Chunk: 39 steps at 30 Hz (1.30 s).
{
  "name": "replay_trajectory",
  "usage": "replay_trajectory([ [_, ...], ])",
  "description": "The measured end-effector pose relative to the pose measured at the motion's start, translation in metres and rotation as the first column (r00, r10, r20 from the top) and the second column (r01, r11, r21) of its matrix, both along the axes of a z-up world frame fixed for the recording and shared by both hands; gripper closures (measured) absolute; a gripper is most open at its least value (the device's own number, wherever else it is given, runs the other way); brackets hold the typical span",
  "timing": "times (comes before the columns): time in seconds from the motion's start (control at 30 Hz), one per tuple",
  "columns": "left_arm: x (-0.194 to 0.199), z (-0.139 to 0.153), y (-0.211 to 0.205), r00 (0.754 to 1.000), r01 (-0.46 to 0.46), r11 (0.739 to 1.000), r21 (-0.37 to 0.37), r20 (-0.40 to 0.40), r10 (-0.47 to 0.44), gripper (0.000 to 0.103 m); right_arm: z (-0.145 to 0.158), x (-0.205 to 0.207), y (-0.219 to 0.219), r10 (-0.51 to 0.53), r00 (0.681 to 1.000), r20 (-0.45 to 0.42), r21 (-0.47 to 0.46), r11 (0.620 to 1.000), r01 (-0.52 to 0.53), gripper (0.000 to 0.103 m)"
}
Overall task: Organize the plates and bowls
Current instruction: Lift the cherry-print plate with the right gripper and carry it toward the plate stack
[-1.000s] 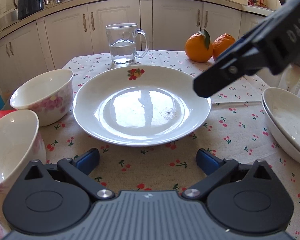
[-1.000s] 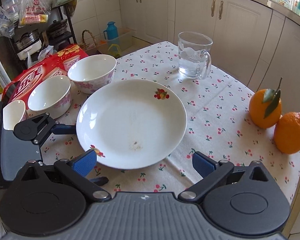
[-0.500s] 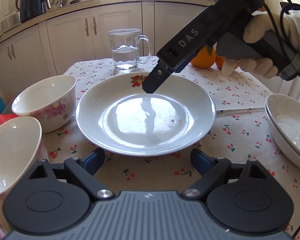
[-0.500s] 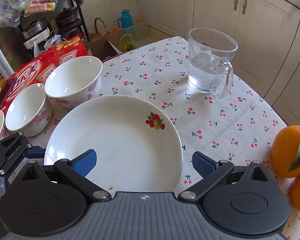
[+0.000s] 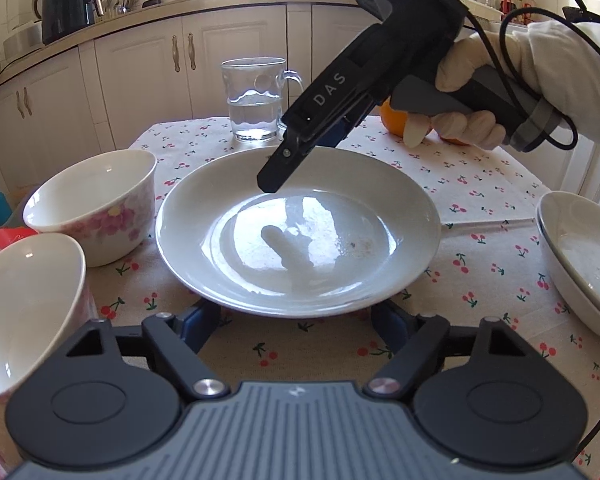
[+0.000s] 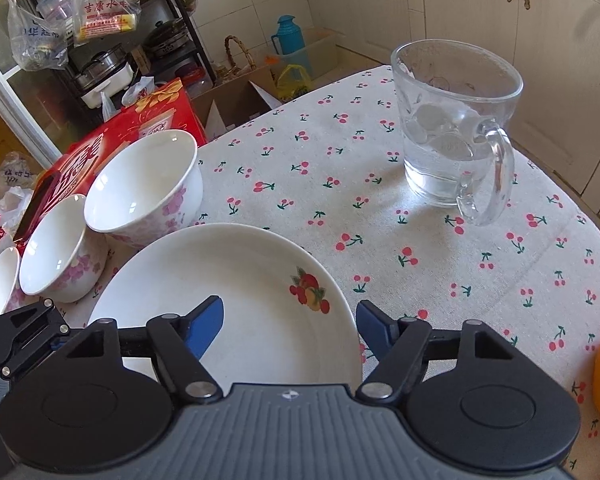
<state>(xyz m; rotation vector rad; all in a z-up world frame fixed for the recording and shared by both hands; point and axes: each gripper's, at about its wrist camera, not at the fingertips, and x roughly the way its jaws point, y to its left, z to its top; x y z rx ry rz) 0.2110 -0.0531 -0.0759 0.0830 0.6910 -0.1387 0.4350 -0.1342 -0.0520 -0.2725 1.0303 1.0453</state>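
Over on the left, two flowered bowls (image 5: 96, 200) sit beside the big white plate (image 5: 300, 240) in the middle of the cherry-print tablecloth (image 5: 480, 184). The left gripper (image 5: 296, 326) has just been closing toward the plate's near rim, its pads not yet pressing. The right gripper (image 6: 290, 326), also just closing, straddles the far rim without pinching it. Glazed, stiff and breakable, the plate looks slippery; its rim is the place to grip. Further right, stacked plates (image 5: 580, 256) wait.
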Motion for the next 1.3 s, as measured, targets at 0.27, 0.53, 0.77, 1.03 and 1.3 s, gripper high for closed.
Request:
replay_trajectory([
  [0.27, 0.001, 0.001, 0.001, 1.0, 0.009, 1.0, -0.003, -0.007, -0.009, 0.021, -0.003, 0.0, 0.0, 0.013, 1.0, -0.024, 0.002, 1.0, -0.013, 0.03],
  [0.53, -0.003, 0.003, 0.003, 0.999, 0.043, 0.999, 0.007, -0.019, -0.043, 0.021, -0.004, -0.006, -0.008, -0.002, 0.999, -0.038, 0.009, 1.0, 0.002, 0.029],
  [0.77, -0.014, 0.005, 0.006, 0.994, 0.101, 0.995, 0.012, -0.037, -0.101, 0.021, -0.003, -0.022, -0.019, -0.034, 0.998, -0.054, 0.003, 0.999, 0.034, 0.029],
  [1.03, -0.032, 0.014, 0.009, 0.987, 0.156, 0.987, 0.04, -0.05, -0.154, 0.021, 0.003, -0.048, -0.027, -0.063, 0.996, -0.07, 0.013, 0.998, 0.064, 0.029],
  [1.3, -0.052, 0.025, 0.008, 0.977, 0.207, 0.976, 0.061, -0.057, -0.204, 0.021, 0.011, -0.076, -0.038, -0.096, 0.992, -0.079, 0.031, 0.995, 0.099, 0.029],
])
